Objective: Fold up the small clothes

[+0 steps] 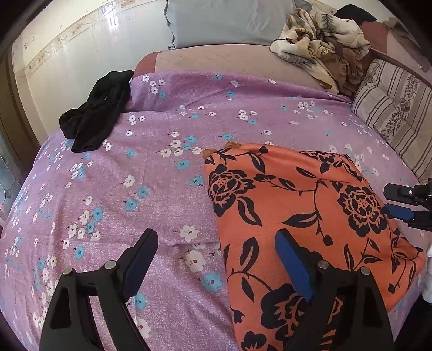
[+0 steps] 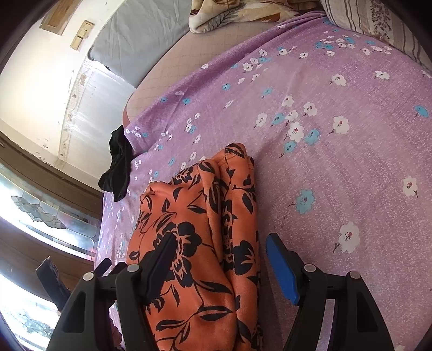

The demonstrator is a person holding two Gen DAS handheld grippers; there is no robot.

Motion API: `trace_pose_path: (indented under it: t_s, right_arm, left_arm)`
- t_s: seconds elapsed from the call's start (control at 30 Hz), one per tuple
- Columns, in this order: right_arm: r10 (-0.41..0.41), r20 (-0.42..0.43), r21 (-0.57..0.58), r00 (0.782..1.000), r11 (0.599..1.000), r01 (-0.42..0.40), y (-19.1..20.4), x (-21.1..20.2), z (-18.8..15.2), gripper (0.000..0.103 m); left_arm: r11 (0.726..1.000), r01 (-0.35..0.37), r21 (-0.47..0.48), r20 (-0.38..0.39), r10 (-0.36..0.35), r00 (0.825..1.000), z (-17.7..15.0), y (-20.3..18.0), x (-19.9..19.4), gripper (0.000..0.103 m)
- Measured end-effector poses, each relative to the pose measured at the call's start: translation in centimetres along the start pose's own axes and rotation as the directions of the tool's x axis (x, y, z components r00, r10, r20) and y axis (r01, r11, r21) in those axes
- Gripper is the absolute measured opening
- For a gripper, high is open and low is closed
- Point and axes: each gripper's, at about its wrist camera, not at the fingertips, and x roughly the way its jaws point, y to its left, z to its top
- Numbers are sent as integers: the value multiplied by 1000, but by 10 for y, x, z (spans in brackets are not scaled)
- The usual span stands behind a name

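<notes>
An orange cloth [image 1: 297, 216] with a black flower print is lying folded on the bed [image 1: 162, 189], resting on the purple sheet with white and blue blossoms. In the left wrist view it is sitting toward the right and near side of the bed; in the right wrist view its stacked folded layers are showing along one edge, a thick bundle rather than a flat piece.

The left claw [image 1: 216, 259] is hanging over the near left edge of the orange cloth with its jaws standing wide apart. One finger is hovering above the bare sheet, the other, with its blue pad, above the cloth, and nothing is being gripped between them.

The right claw [image 2: 218, 267] is also standing open. Its dark finger is lying in front of the orange cloth and its blue-padded finger is off over the sheet beside the cloth's edge, so the cloth is sitting partly in the gap, but the pads are not pressing on it. Whether the fingers are touching the fabric cannot be told.

A black garment [image 1: 97, 110] is lying crumpled at the far left edge of the bed, well apart from the orange cloth. A beige leaf-patterned blanket [image 1: 321, 46] is heaped at the head of the bed, just beside a striped pillow [image 1: 394, 113], and a grey pillow [image 1: 229, 21] is leaning against the wall.
</notes>
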Motion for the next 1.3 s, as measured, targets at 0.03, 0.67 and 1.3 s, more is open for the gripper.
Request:
trace_pose_path:
  t_s: [0.03, 0.67, 1.3]
  right_arm:
    - [5, -2, 0, 1000, 1000, -5, 0, 1, 0, 72]
    - [105, -62, 86, 993, 991, -100, -28, 21, -5, 72]
    - [135, -119, 73, 984, 989, -127, -13, 42, -12, 72]
  left_arm:
    - [1000, 4, 1, -1, -4, 1000, 1, 0, 1, 89]
    - [993, 117, 3, -51, -117, 992, 6, -20, 14, 89]
    - [978, 207, -36, -108, -210, 972, 3, -28, 26, 89]
